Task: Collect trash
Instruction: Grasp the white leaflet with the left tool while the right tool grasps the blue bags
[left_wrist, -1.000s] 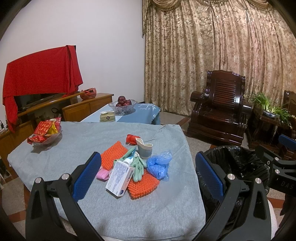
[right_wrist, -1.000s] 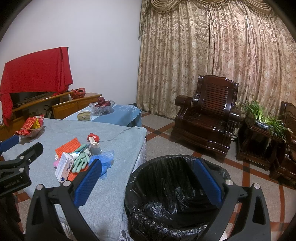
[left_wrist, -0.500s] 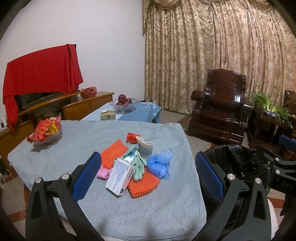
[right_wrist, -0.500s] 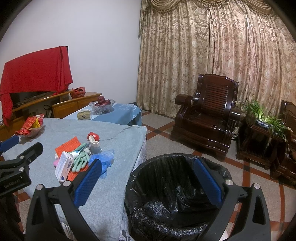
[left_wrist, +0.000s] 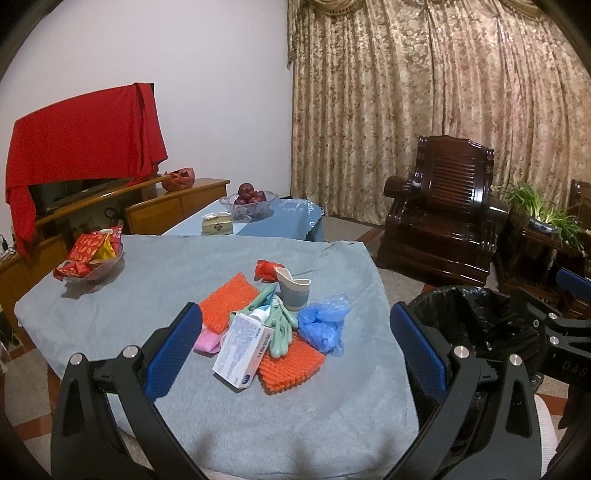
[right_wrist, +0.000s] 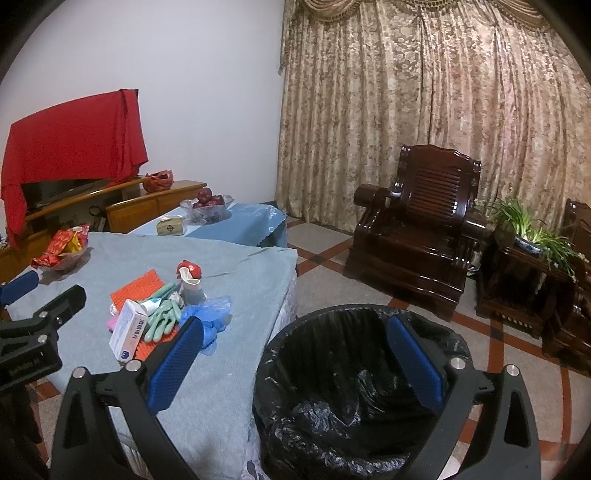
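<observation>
Both claws are spread wide with nothing between the blue pads. The left claw (left_wrist: 295, 347) hangs over the near edge of the tabletop (left_wrist: 110, 295), which is covered in a grey-blue cloth, and it looks straight at the trash pile. The right claw (right_wrist: 295, 363) sits off to the side above the round bin lined with a black plastic bag (right_wrist: 351, 387), which stands on the tiled floor just beside the tabletop's corner.

The trash is all bunched up in the middle of the cloth. There's a white cardboard box with blue print (left_wrist: 242, 354) lying tilted on top of an orange foam fruit net (left_wrist: 291, 363), and a second orange foam net (left_wrist: 227, 301) lies just behind it. A pair of mint green rubber gloves (left_wrist: 280, 326) drapes across the box and the nets. A crumpled blue plastic bag (left_wrist: 323, 325) sits right next to the gloves on the bin side. A squashed grey and cream paper cup (left_wrist: 293, 290) stands behind them, with a scrunched red wrapper (left_wrist: 266, 268) touching it at the back. A bit of pink stuff (left_wrist: 207, 341) pokes out by the left claw's pad; can't tell what it is.

Further back on the tabletop is a glass bowl of red snack packets (left_wrist: 90, 256), well apart from the pile.
</observation>
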